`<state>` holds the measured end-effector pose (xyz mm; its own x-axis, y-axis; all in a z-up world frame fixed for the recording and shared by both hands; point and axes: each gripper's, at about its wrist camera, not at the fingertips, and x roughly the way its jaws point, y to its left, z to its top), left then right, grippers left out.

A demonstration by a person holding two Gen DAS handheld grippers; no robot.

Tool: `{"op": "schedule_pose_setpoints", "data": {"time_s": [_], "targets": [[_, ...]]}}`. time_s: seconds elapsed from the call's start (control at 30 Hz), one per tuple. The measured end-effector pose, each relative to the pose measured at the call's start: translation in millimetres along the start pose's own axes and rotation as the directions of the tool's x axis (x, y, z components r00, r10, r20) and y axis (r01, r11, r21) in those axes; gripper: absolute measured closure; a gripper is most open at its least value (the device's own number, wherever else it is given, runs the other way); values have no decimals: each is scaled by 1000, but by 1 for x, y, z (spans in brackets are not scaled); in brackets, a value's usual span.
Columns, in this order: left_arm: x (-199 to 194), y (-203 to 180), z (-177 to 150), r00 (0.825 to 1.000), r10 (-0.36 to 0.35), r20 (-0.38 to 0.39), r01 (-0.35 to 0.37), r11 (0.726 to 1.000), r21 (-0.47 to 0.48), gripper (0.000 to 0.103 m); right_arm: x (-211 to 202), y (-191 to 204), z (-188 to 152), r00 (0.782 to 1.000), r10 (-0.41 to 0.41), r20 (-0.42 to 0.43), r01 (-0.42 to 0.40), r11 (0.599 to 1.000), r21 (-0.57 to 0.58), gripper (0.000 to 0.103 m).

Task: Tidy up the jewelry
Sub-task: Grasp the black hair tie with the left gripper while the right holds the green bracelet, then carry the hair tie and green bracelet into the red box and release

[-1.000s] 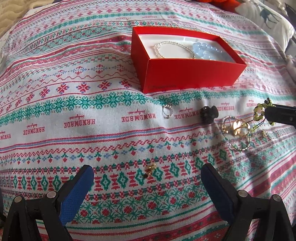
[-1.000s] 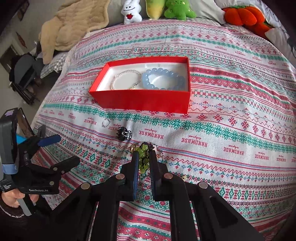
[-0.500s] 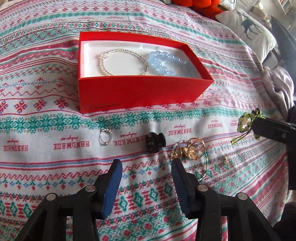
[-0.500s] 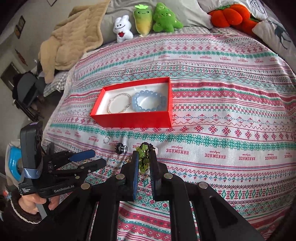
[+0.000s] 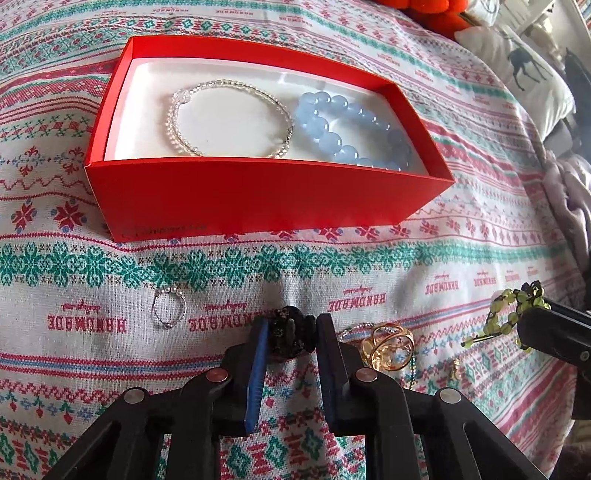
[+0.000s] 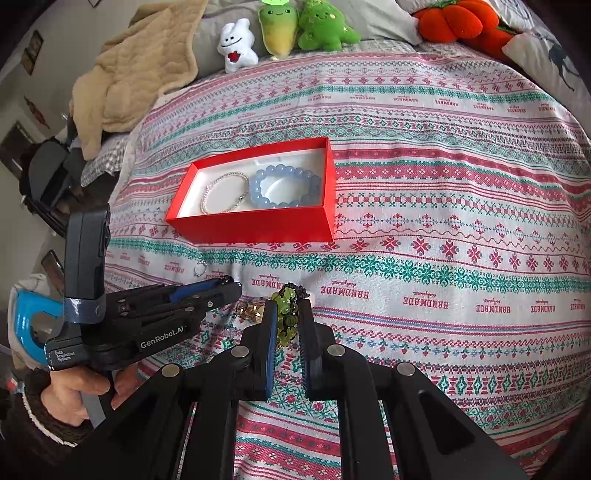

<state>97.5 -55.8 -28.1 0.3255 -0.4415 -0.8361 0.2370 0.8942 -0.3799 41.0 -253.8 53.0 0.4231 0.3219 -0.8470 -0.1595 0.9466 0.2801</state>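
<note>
A red box (image 5: 258, 199) (image 6: 255, 225) on the patterned bedspread holds a silver bead bracelet (image 5: 229, 118) and a blue bead bracelet (image 5: 347, 129). My left gripper (image 5: 290, 338) is shut on a small black hair clip (image 5: 286, 334) lying on the cloth in front of the box. My right gripper (image 6: 289, 317) is shut on a green bead piece (image 6: 286, 314) and holds it above the bed; it shows at the right of the left wrist view (image 5: 513, 310). A small silver ring (image 5: 168, 308) lies left of the clip, a gold ring (image 5: 388, 345) to its right.
A thin beaded chain and a tiny gold earring (image 5: 454, 367) lie by the gold ring. Plush toys (image 6: 280, 29), an orange pumpkin cushion (image 6: 461, 22) and a beige blanket (image 6: 136, 74) line the far edge of the bed.
My left gripper moved forward to the black hair clip and closed its jaws on it. My right gripper lifted with the green bead piece still held.
</note>
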Motion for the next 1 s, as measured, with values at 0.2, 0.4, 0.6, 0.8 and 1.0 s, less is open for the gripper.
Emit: {"op": "schedule_pose_setpoints", "data": {"time_s": [0.2,0.4,0.6,0.8,1.0], "targets": [[-12,-4,-1,999,26,25,-27,999,40,84,0,-2,1,1000,-3,-2,3,1000,-1,92],[-38,-9,-1,996,42,73,-47,996,72,84,-5,2,4,1000,-1,19,1,1000,-9,92],[-56,-9,-2,992,58,108,-67,995,78,84,-8,5,6,1000,-2,32,2,1000,-13,92],[-67,-9,1,987,80,137,-92,992,84,84,-9,8,12,999,-9,53,10,1000,-12,92],[-76,-7,15,980,95,177,-110,991,74,84,-13,10,24,996,1,90,-1,1000,-7,92]]}}
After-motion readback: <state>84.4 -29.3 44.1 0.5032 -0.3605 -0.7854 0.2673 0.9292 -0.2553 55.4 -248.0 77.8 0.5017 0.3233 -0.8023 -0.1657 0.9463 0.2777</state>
